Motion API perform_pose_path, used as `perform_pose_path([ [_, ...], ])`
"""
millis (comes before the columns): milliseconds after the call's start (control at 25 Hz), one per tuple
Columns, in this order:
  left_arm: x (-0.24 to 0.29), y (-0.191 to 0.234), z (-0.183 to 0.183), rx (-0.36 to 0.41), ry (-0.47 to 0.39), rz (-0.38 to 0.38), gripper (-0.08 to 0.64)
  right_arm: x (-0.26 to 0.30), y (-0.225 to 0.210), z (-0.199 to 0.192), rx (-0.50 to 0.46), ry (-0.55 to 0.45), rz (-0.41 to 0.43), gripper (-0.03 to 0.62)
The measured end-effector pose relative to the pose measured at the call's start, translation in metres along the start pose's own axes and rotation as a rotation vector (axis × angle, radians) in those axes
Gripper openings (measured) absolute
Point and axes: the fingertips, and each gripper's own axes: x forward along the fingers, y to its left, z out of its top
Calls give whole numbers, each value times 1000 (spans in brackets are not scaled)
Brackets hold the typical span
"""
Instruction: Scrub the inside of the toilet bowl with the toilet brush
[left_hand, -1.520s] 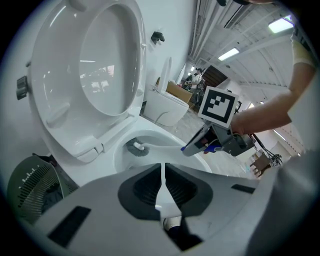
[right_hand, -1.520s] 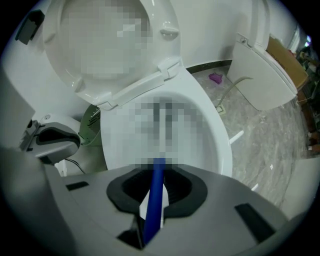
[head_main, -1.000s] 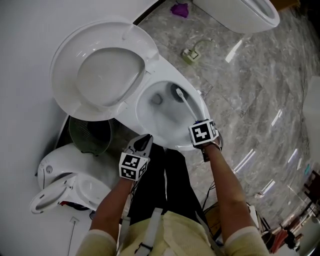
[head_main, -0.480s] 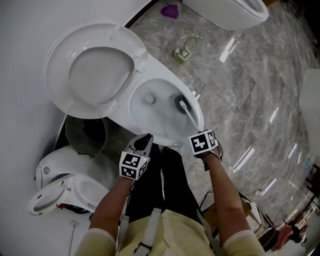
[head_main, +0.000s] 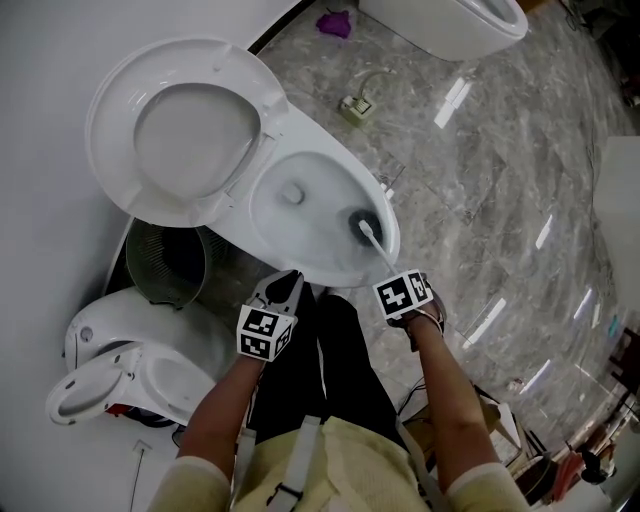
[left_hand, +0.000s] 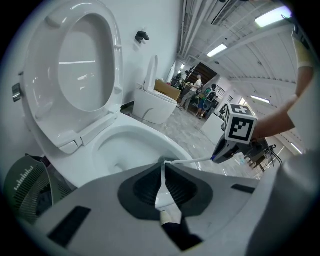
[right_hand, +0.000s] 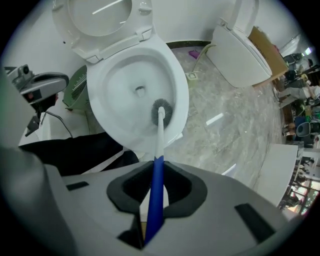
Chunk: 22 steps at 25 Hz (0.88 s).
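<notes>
Looking down from the head view, both bare forearms reach forward from the bottom of the picture. The right arm is stretched out a bit further and angled in toward the toilet bowl (head_main: 325, 200). The right tool (head_main: 398, 280) sits just past the bowl's near rim with its marker cube facing up. It's pinching the blue end of the toilet brush (right_hand: 159, 145), and you can see that handle wedged right between the dark pads in the right gripper view. The white part of the handle slopes down into the bowl, and the dark bristle head is against the inner wall on the right-hand side, near the rim and off to the side of the drain hole.

The left arm is tucked in closer to the body. The left tool (head_main: 288, 282) points at the bowl's front edge, pressed together with nothing in it, and doesn't touch the bowl.

The seat and lid (head_main: 180, 130) are flipped up against the wall. A dark mesh bin (head_main: 175, 260) stands just beside the toilet, and there's grey marble floor (head_main: 480, 150) off to the right.
</notes>
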Motion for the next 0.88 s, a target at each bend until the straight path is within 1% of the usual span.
perform_pose_path([
  [200, -2, -4, -4, -12, -10, 11, 32, 1, 11, -17, -75, 48, 27, 71],
  [400, -4, -7, -5, -24, -19, 19, 32, 2, 29, -26, -96, 84, 107, 71],
  [520, -7, -4, -7, -33, -22, 28, 32, 2, 40, -25, -99, 90, 148, 72],
  [720, -12, 3, -10, -49, -19, 49, 32, -1, 59, -19, -135, 100, 212, 71],
  [880, -15, 9, -10, -64, -23, 65, 32, -1, 72, -8, -164, 95, 244, 71],
])
